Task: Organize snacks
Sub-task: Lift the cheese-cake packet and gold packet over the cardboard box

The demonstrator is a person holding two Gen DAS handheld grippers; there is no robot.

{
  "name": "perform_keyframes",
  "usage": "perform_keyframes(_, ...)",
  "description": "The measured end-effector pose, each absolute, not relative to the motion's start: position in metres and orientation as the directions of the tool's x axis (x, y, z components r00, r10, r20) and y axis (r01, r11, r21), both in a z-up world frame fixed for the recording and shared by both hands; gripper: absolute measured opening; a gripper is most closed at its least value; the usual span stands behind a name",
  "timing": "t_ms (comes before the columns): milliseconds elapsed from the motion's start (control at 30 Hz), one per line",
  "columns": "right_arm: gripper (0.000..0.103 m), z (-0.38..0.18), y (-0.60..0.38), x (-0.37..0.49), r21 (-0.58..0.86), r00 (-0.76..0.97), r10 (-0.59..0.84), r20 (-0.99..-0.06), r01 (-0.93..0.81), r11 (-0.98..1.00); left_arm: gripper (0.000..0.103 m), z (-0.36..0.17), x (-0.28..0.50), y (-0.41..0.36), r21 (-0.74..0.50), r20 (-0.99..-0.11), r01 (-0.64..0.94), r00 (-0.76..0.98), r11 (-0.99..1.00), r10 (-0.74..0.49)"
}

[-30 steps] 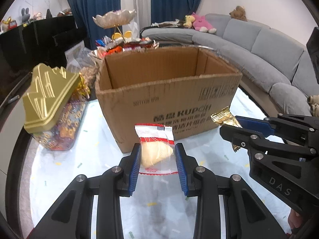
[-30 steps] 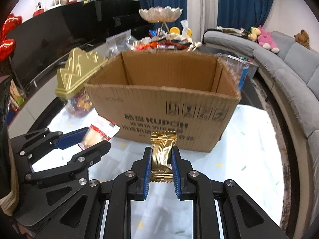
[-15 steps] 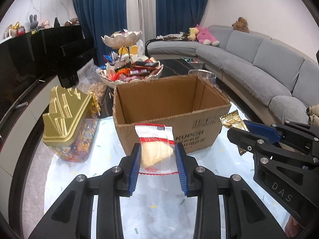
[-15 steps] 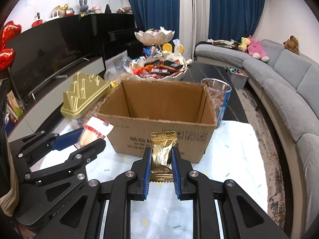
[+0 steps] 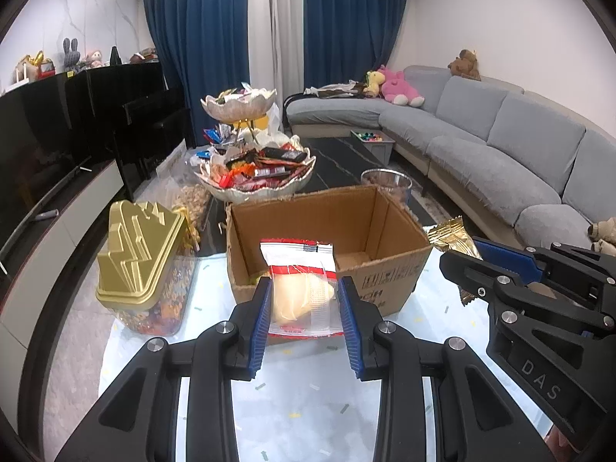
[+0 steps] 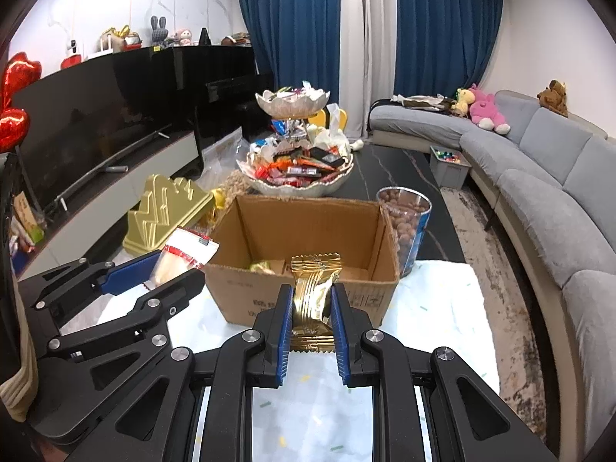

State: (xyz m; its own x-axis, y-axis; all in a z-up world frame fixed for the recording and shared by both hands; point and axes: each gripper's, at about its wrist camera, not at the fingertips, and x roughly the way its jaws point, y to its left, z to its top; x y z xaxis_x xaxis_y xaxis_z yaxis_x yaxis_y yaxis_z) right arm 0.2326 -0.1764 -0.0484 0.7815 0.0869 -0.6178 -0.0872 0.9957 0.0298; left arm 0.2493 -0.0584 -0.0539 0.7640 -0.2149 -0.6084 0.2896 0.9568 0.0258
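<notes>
My left gripper (image 5: 304, 300) is shut on a clear red-and-white packet (image 5: 300, 288) with a pale yellow pastry inside, held in front of the open cardboard box (image 5: 389, 285). My right gripper (image 6: 311, 315) is shut on a gold foil snack packet (image 6: 313, 296), also just before the cardboard box (image 6: 231, 285). Both grippers hang above the box's near rim, side by side. In the right wrist view the left gripper (image 6: 169, 269) shows at the left with its packet (image 6: 181, 254). In the left wrist view the right gripper (image 5: 467, 256) shows at the right with the gold packet (image 5: 450, 236). A few wrapped snacks lie on the box floor.
A jar with a gold lid (image 5: 138, 254) stands left of the box. Behind the box stand a tiered shell bowl of snacks (image 6: 296, 177) and a clear tub of brown balls (image 6: 408, 227). The table (image 6: 435, 308) has a pale speckled cover. A grey sofa (image 6: 539, 177) runs along the right.
Both grippers have risen with their packets. The box now sits lower in both views and its inside has come into sight.
</notes>
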Motion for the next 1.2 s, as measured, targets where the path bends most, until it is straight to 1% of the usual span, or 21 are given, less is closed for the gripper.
perform_keyframes(400, 0.021, -0.024, -0.18, 0.247, 0.035, 0.808, 0.077, -0.584, -0.07, 0.997, 0.034, -0.026, 0.268, -0.066, 0.023, -0.58, 0.283, 0.785, 0.959, -0.218)
perform_keyframes(1200, 0.021, -0.006, -0.19, 0.296, 0.041, 0.819, 0.056, -0.571, -0.04, 0.998, 0.034, -0.01, 0.32, -0.075, 0.024, -0.573, 0.27, 0.792, 0.963, -0.208)
